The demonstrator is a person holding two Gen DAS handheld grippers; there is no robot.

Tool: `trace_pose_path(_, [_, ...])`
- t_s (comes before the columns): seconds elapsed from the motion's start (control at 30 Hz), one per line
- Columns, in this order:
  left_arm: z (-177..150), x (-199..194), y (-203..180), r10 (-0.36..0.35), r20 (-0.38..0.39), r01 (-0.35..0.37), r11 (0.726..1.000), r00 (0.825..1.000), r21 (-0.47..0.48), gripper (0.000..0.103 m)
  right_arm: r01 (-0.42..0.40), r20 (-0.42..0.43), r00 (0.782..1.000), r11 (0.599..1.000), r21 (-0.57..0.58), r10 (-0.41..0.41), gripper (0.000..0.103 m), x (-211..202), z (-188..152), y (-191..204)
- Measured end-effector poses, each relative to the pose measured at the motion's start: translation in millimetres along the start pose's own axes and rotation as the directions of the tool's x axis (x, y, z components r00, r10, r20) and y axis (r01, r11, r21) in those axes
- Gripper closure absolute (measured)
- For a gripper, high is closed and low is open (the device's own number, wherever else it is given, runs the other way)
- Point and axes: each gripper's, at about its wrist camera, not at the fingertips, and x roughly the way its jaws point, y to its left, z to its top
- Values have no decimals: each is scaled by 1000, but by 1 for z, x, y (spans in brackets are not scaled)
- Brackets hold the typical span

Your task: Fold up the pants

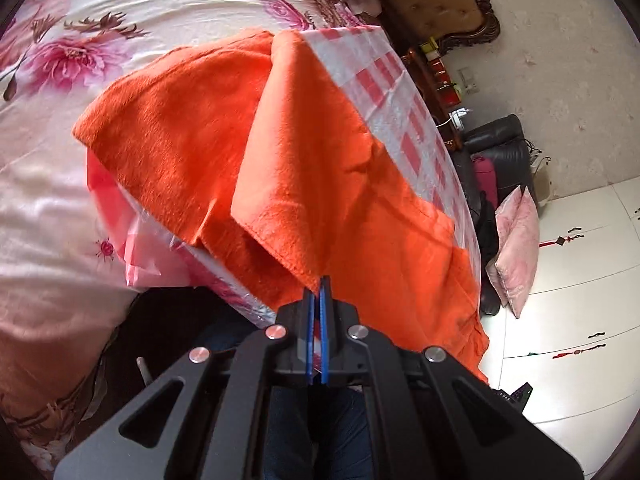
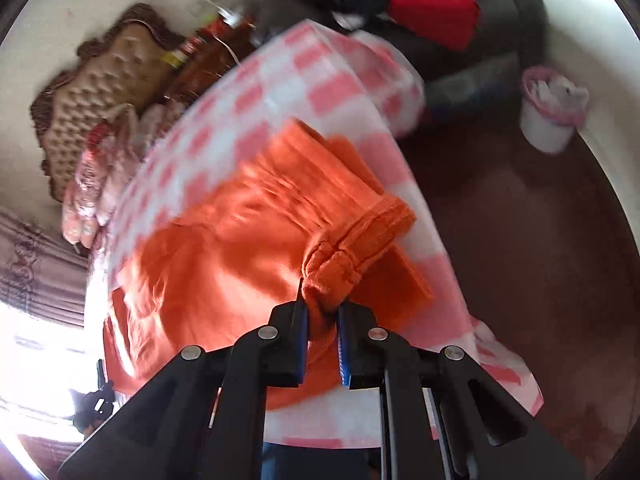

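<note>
Orange pants (image 1: 320, 152) lie rumpled, one leg lifted.

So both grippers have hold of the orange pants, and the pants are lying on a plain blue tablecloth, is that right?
Not quite. The tablecloth is not plain blue: it is checked pink and white, as the right wrist view shows. The rest holds: the left gripper and the right gripper are each shut on the orange pants.
</note>
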Motion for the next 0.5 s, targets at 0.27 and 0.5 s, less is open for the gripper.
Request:
trace_pose_path(0.27, [0,-1,0,1,13,-2,1000,1000,8,102,128,5,992,989,-69,-128,90,0,-20,16])
trace_pose_path(0.5, [5,-16,20,-78,100,82,996,992,-40,71,313,66,950,927,-205,-306,90,12,-29,40])
